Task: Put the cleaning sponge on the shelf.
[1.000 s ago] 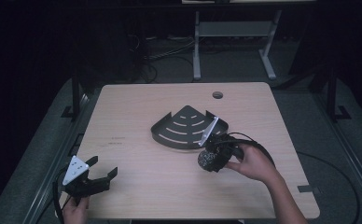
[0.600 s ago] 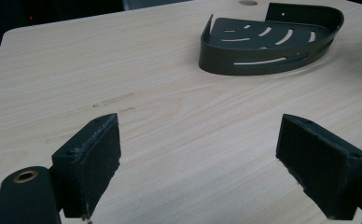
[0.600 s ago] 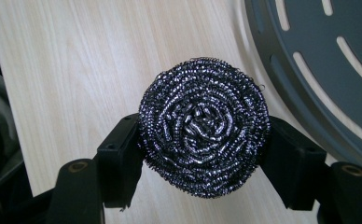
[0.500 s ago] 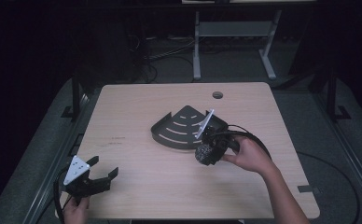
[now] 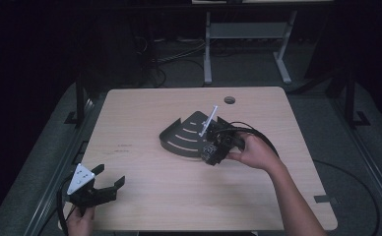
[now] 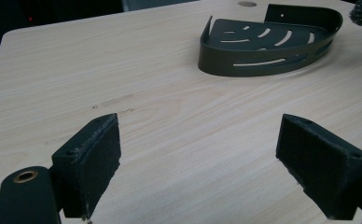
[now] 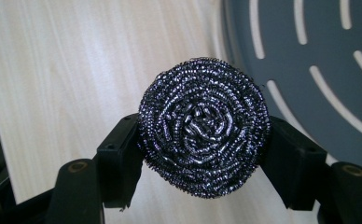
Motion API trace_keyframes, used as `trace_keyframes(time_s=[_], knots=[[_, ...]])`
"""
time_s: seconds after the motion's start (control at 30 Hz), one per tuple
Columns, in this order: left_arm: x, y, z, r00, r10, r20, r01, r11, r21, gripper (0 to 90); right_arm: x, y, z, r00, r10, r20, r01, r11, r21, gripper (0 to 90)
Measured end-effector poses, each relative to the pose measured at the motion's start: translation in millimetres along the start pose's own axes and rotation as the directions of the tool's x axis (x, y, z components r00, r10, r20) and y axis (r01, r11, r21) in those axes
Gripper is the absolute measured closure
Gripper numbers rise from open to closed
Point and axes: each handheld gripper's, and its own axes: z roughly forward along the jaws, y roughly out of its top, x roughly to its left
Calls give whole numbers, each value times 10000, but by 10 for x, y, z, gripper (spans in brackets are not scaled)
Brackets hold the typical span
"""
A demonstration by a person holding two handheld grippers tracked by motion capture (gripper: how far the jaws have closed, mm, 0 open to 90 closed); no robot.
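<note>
My right gripper [image 7: 202, 154] clamps the round steel-wire scouring ball [image 7: 203, 127] just beside the dark slotted quarter-round metal shelf [image 5: 186, 135]; my left gripper [image 6: 200, 163] gapes wide above the wooden table [image 5: 144, 113].

I cannot read any text, label, brand, number or sign here. On the table [image 5: 144, 196] there are some small dark marks near its left side, but they are too small and too blurred to tell if they are letters.
</note>
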Motion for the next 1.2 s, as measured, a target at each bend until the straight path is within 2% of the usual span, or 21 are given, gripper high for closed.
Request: trace_keyframes(time_s=[0.07, 0.37, 0.47, 0.67, 0.73, 0.87, 1.2], knots=[[0, 1, -1, 10000, 24, 0, -24, 10000, 3, 133, -33, 24, -1, 9999, 23, -106, -24, 9999, -99, 333], [-13, -1, 6, 10000, -22, 3, 22, 10000, 10, 133, -168, 150, 1, 10000, 55, 53, -55, 10000, -27, 333], [-10, -2, 6, 10000, -30, 15, 30, 10000, 29, 132, -214, 179, -11, 9999, 109, -56, -110, 9998, -179, 333], [-1, -5, 0, 10000, -16, -13, 16, 10000, 2, 133, -299, 258, 10, 9998, 175, 4, -174, 9997, -146, 333], [4, -7, 0, 10000, -57, 5, 57, 10000, -3, 133, -341, 273, 22, 9996, 251, -161, -255, 9994, -249, 333], [7, -5, -7, 10000, -58, -28, 58, 10000, -3, 133, -426, 287, 75, 9988, 478, -57, -478, 9989, -39, 333], [22, -7, -19, 9999, -125, -14, 124, 9999, -44, 132, -647, 337, 265, 9952, 962, -155, -959, 9952, 176, 332]])
